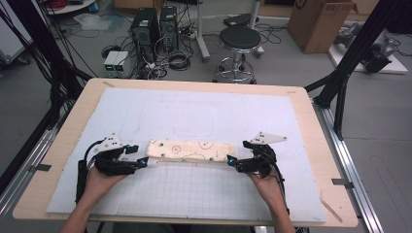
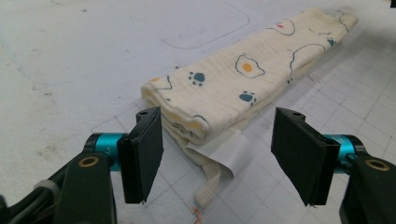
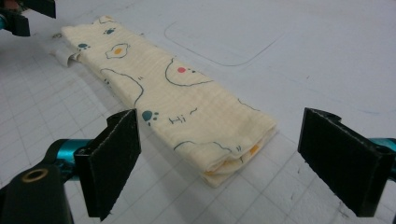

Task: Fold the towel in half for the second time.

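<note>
Left gripper (image 1: 144, 163): jaws spread wide, holding nothing. In the left gripper view its pads (image 2: 142, 154) straddle the near end of the cloth (image 2: 243, 84) without touching; a white tag (image 2: 224, 151) and a strap end (image 2: 208, 184) poke out between them. Far end of cloth cut off at frame edge there.

Cloth (image 1: 190, 150) is folded into a long strip, flat on the mat (image 1: 194, 111), running between the two grippers.

Right gripper (image 1: 232, 162): also wide open and empty. In the right gripper view its pads (image 3: 116, 158) flank the cloth's (image 3: 173, 102) near end, clear of it. From the high view, contact at either tip is hard to make out. Hands (image 1: 99, 184) are partly hidden under the grippers.
</note>
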`<state>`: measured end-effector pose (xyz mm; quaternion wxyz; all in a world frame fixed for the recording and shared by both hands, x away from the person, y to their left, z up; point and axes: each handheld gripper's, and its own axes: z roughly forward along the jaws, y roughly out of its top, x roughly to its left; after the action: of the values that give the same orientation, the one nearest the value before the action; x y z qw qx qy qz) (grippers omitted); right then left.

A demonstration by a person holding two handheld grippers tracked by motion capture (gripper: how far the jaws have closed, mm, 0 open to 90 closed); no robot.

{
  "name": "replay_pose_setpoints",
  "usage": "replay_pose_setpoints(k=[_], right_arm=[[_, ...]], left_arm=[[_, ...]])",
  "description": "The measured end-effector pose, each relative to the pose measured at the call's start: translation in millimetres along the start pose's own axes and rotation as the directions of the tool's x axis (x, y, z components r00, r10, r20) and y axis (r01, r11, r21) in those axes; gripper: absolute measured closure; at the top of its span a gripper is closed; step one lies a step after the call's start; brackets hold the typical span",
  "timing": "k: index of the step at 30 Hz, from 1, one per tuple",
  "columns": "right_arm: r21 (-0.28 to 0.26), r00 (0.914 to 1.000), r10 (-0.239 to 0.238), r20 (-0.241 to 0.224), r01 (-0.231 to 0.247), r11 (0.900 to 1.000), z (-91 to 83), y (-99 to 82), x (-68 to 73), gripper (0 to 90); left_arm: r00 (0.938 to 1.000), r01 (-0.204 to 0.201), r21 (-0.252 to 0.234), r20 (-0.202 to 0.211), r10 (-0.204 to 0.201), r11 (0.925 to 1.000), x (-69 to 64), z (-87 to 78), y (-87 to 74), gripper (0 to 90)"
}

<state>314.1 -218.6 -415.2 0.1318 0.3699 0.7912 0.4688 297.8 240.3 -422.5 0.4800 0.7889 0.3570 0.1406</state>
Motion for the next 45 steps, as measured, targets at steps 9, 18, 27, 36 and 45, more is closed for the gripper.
replay_pose_setpoints(k=[9, 18, 27, 36, 45], right_arm=[[0.006, 1.0, -0.002, 0.008, 0.002, 1.0, -6.5, -5.7, 1.4, 12.5], [0.016, 0.9998, -0.005, 0.019, 0.005, 0.9999, -13.7, -12.6, 1.4, 12.5], [0.016, 0.9995, 0.001, 0.031, -0.002, 0.9999, -23.5, -20.8, 0.9, 12.5], [0.015, 0.9991, 0.002, 0.043, -0.003, 0.9999, -31.0, -27.0, 0.6, 12.5], [0.019, 0.9989, -0.005, 0.046, 0.004, 0.9998, -39.2, -33.0, 4.5, 12.5]], left_arm=[[1.0, -0.004, -0.012, -0.008, 0.004, 0.9999, -3.8, -7.0, -4.3, 33.4], [0.9997, -0.002, -0.028, -0.024, 0.001, 0.9996, -6.3, -18.2, -9.3, 32.4], [0.9994, -0.004, -0.026, -0.034, 0.003, 0.9996, -8.2, -24.5, -13.3, 31.3], [0.9992, 0.001, -0.029, -0.041, -0.002, 0.9996, -10.0, -30.9, -18.0, 30.3], [0.9987, -0.002, -0.025, -0.051, 0.001, 0.9997, -15.0, -37.3, -23.2, 29.4]])
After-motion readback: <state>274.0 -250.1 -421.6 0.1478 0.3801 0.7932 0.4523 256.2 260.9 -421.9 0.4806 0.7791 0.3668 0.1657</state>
